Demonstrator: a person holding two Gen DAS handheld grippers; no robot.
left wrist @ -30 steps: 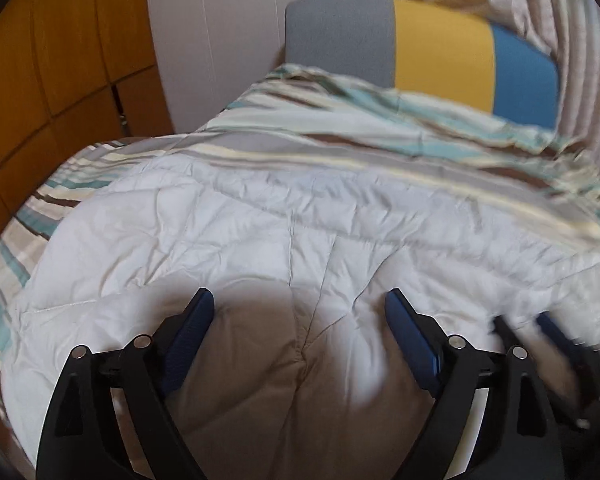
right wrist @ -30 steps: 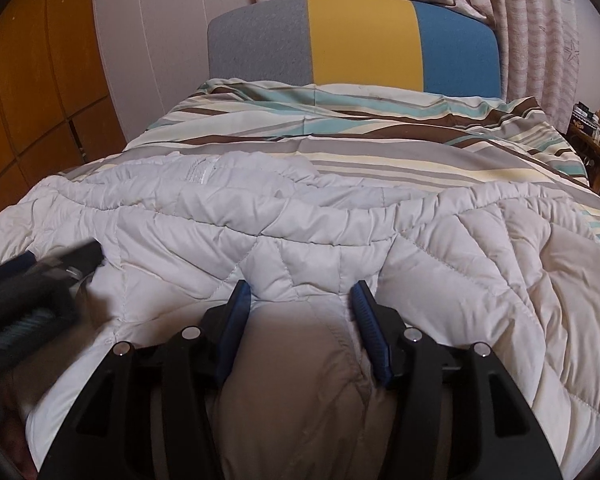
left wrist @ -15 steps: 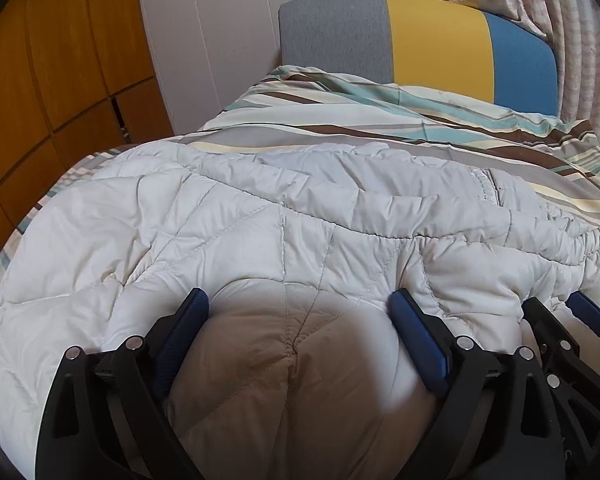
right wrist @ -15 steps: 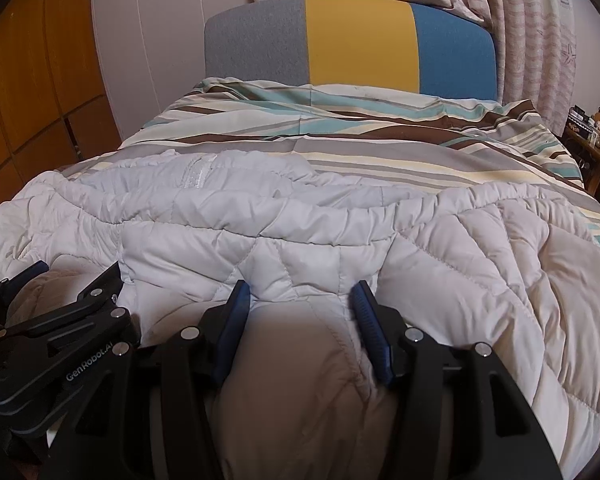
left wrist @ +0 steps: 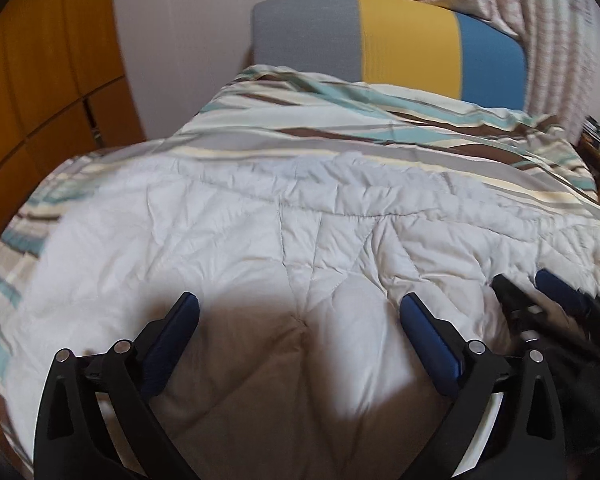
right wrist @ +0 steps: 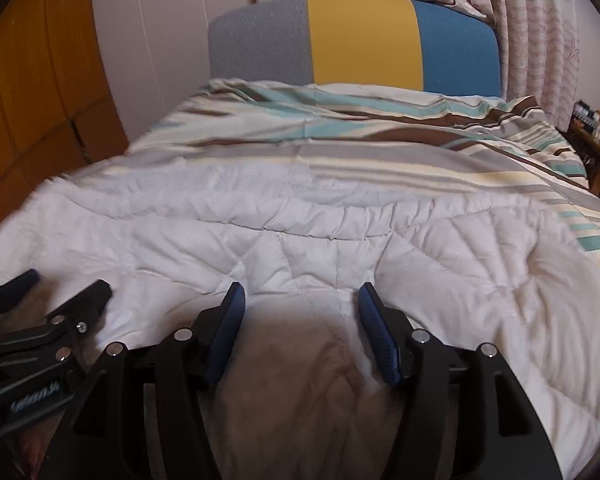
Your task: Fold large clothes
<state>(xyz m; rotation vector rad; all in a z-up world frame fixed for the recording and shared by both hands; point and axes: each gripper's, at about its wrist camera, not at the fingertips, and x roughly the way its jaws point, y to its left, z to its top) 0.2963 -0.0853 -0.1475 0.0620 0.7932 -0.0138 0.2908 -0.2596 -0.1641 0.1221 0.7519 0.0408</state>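
Observation:
A large white quilted padded garment [left wrist: 260,240] lies spread across the near part of the bed; it also fills the right wrist view [right wrist: 320,248]. My left gripper [left wrist: 300,312] is open wide, its blue pads low over the garment's near part. My right gripper [right wrist: 302,300] is partly open, with bunched white fabric between its pads; I cannot tell whether they pinch it. Each gripper shows in the other's view: the right one [left wrist: 548,292] at the lower right, the left one [right wrist: 60,292] at the lower left.
The bed has a striped cover [right wrist: 360,136] in teal, brown, cream and grey. A grey, yellow and blue headboard [right wrist: 360,40] stands at the far end. Orange wooden cabinets [left wrist: 40,100] line the left. Curtains [right wrist: 532,20] hang at the right, with a cluttered side table [right wrist: 596,120] below.
Both views shifted and blurred as the grippers moved over the garment. The garment looks flatter and lower than half a second ago. The left gripper stays wide open.

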